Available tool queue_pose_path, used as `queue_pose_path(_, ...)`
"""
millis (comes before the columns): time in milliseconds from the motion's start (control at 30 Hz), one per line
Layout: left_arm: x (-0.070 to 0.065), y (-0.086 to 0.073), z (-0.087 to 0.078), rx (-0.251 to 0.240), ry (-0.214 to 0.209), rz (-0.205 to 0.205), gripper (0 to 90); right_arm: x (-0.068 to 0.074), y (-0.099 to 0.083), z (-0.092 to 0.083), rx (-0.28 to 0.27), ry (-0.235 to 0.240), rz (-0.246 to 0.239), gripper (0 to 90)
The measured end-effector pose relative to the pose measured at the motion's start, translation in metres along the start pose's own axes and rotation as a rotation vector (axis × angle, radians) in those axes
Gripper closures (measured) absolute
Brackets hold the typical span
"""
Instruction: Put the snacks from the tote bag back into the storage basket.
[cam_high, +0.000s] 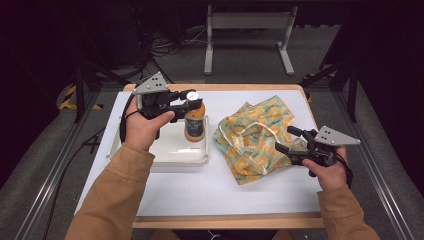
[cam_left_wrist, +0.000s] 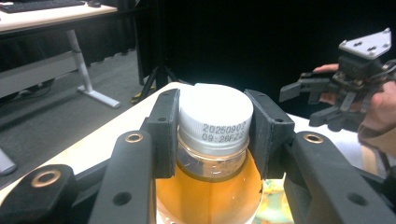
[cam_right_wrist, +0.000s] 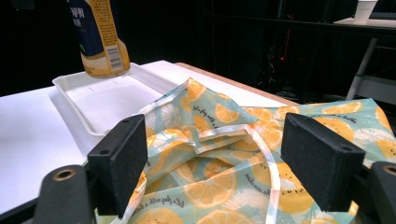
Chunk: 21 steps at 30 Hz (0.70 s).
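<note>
Left hand-held gripper (cam_left_wrist: 215, 126) hides the bottle (cam_left_wrist: 212, 186) neck sides.

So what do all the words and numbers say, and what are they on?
"20250902" and under it "09:26F22" or near that, last characters unsure: on the side of the white cap of the orange drink bottle.
Yellow characters, a barcode and small print on the bottle's label: too blurred to read.
Script lines on the orange-slice print bag: roughly "let's play with a ...", too small to be sure.
</note>
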<state>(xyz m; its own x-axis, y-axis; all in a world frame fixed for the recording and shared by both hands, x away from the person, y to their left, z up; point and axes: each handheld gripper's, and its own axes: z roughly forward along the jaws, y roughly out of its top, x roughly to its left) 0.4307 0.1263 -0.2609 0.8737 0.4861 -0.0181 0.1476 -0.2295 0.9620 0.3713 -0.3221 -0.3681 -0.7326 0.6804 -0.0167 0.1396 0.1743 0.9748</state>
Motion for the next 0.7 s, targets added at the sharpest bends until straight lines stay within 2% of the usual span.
queue_pose_path(133,0.006,-0.009,-0.003,-0.003,0.005,0.003,58.4,-0.001,0.000,-0.001,-0.002,-0.002,0.001,23.6)
queue_pose_path(333,0.017,-0.029,-0.005,-0.011,-0.018,-0.027,58.4,0.000,-0.001,0.000,0.002,0.006,-0.003,23.6)
queue_pose_path(700,0.023,-0.052,-0.005,-0.015,-0.058,-0.037,58.4,0.000,-0.002,0.001,0.012,0.006,-0.002,23.2)
